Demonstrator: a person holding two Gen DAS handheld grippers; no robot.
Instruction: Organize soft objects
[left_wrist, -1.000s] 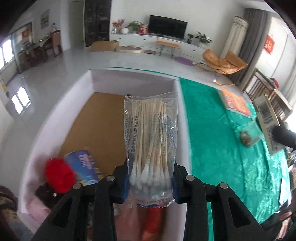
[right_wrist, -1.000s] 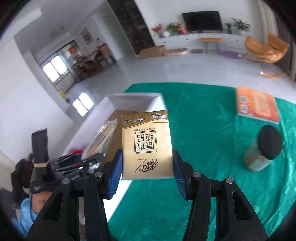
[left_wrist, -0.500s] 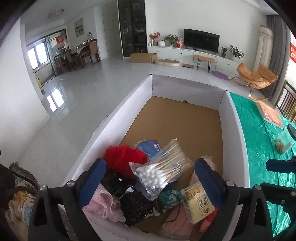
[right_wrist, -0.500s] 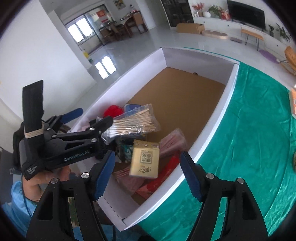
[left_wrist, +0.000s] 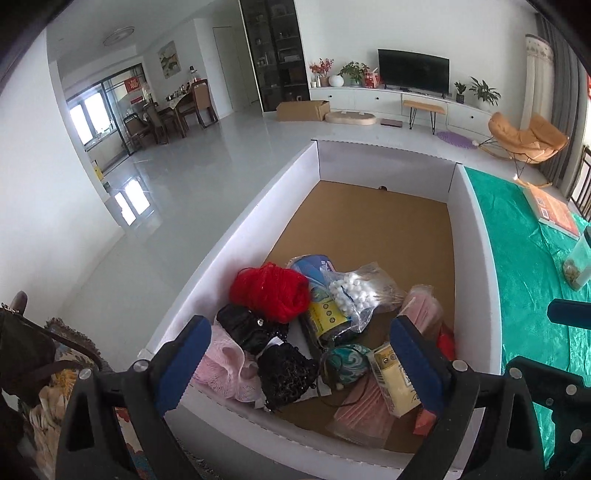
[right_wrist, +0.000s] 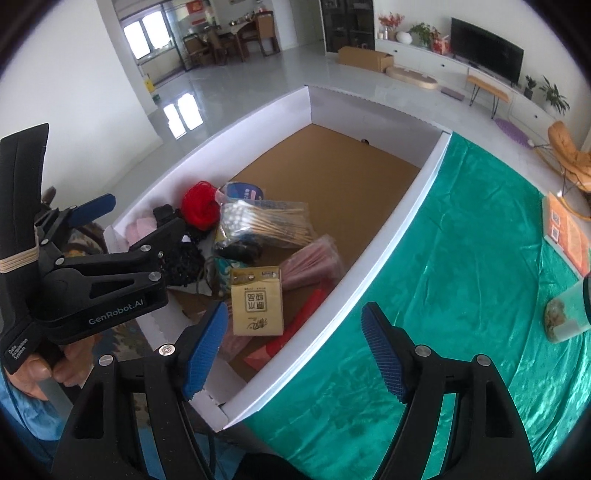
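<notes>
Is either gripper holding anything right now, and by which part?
Nothing is held. Left gripper is open and empty; right gripper is opening, with nothing between its jaws.

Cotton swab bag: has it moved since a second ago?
Yes. The cotton swab bag left the open left gripper and now lies in the white box, beside the red yarn.

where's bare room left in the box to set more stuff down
The far half of the white box is bare brown floor, bordered by the far wall. The near end is crowded: red yarn, cotton swab bag, tissue pack.
</notes>
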